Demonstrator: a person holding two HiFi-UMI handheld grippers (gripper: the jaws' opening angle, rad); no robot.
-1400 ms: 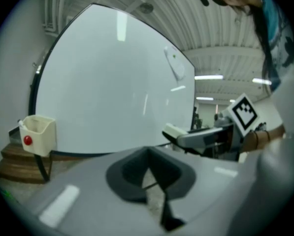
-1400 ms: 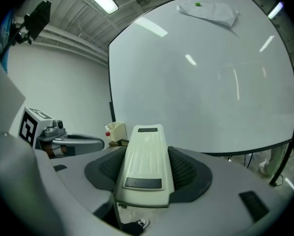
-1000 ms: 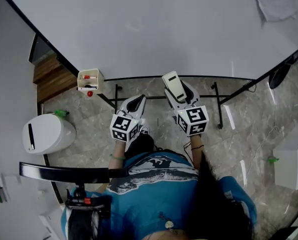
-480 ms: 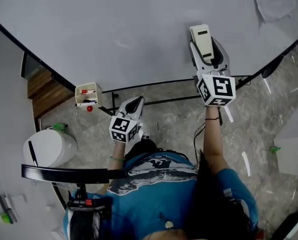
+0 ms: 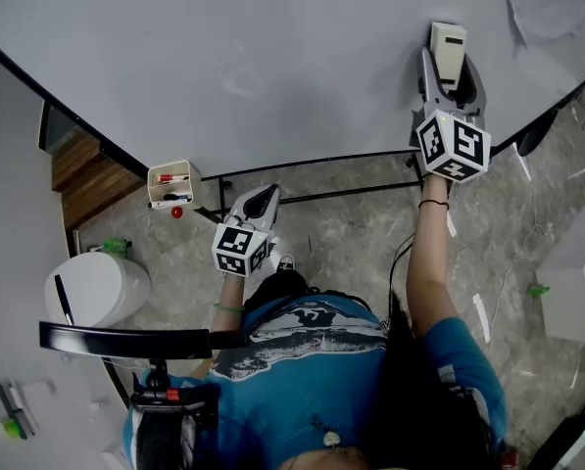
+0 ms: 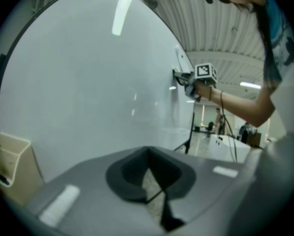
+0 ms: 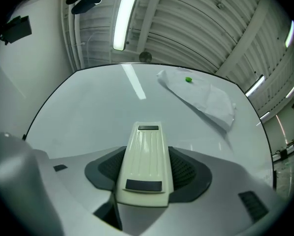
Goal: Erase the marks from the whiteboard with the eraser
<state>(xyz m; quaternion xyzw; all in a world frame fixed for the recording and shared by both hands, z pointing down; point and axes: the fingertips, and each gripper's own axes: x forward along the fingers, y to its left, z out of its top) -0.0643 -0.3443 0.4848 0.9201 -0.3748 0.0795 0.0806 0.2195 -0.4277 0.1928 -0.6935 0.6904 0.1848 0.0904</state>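
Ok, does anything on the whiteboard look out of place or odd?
Only the sheet on the whiteboard, beyond the eraser: held by one green dot, it looks tilted and wrinkled.

whiteboard [image 5: 272, 47]: smooth, glossy, reflects the ceiling light. eraser [image 5: 448, 42]: cream plastic, ribbed, matt. right gripper [image 7: 146, 166]: grey matt plastic shell; pads [image 7: 187, 169] dark, dimpled. paper sheet [image 5: 542, 3] at 1 o'clock: creased, matt. floor [image 5: 351, 233]: polished, stone look. boards [image 5: 91, 160] at 9 o'clock: wood.

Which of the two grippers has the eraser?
The right gripper, up at the whiteboard, clamps the cream eraser; the left gripper hangs low, shut on nothing.
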